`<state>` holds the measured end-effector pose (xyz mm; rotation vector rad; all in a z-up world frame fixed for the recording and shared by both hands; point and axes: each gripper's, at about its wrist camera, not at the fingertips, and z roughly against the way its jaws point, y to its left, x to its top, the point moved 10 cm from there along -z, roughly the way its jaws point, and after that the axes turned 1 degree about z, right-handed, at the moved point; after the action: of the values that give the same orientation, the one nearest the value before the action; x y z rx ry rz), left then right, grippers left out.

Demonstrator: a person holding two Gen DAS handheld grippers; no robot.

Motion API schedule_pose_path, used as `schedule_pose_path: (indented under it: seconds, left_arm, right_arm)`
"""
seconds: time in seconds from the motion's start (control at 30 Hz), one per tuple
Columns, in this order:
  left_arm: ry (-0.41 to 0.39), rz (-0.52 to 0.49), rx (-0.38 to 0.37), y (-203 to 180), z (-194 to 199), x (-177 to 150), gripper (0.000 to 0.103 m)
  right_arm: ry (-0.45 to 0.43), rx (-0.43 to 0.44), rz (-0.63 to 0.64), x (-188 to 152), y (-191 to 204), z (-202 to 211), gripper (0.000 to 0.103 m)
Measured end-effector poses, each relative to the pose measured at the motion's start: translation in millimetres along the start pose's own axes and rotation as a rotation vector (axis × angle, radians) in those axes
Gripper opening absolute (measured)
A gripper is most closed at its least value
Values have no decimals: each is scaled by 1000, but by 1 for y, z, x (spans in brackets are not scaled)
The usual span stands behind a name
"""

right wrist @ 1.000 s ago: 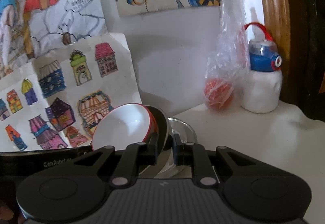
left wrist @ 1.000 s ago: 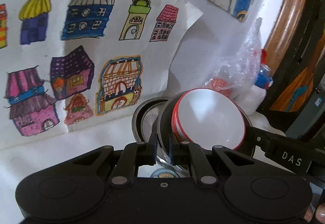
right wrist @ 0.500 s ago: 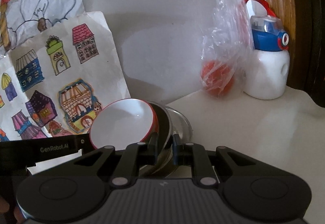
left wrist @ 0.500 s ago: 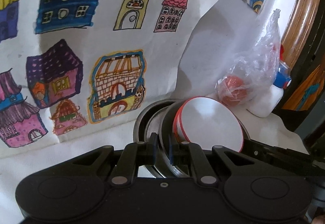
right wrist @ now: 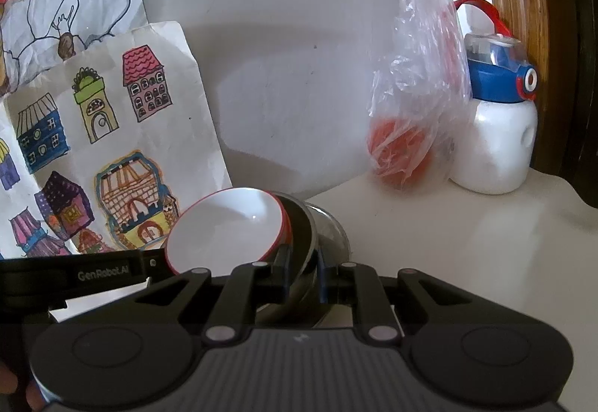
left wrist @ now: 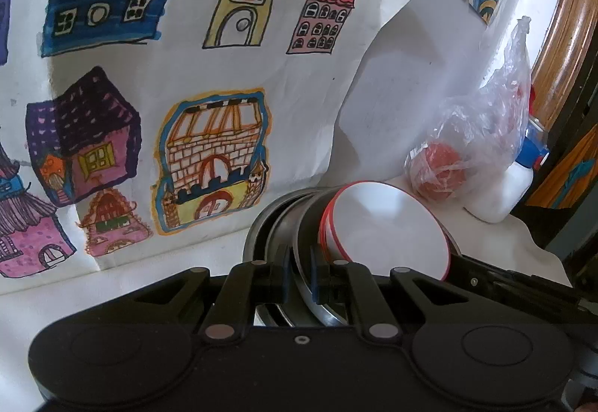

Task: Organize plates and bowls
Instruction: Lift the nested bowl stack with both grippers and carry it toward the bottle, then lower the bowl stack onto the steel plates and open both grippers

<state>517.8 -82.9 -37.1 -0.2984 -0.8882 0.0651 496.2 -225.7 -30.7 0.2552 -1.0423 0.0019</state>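
So material-wise: the nested round steel bowls are shiny bare metal with mirror-like rims, and the white bowl with the red rim sitting in them looks like smooth glossy plastic or melamine, can't tell which. The black two-finger grippers are matt plastic. The far-left paper sheet of coloured house drawings is matt and a bit creased. The clear plastic bag is thin, crinkly, glossy. The white tabletop has a soft sheen.

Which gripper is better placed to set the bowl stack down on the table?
Neither alone, I think. The left gripper and right gripper each pinch the metal bowl rim on opposite sides, with the red-rimmed bowls nested inside. Lower both together.
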Motion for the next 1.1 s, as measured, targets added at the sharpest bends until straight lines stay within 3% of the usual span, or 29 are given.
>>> schedule_pose_path:
  seconds: [0.87, 1.1]
  left_arm:
    - [-5, 30, -1, 4, 3, -1, 13]
    - [-3, 40, 11, 7, 9, -2, 25]
  right_arm:
    - [-14, -11, 18, 0, 1, 1, 19]
    - [-34, -33, 3, 1, -6, 8, 38]
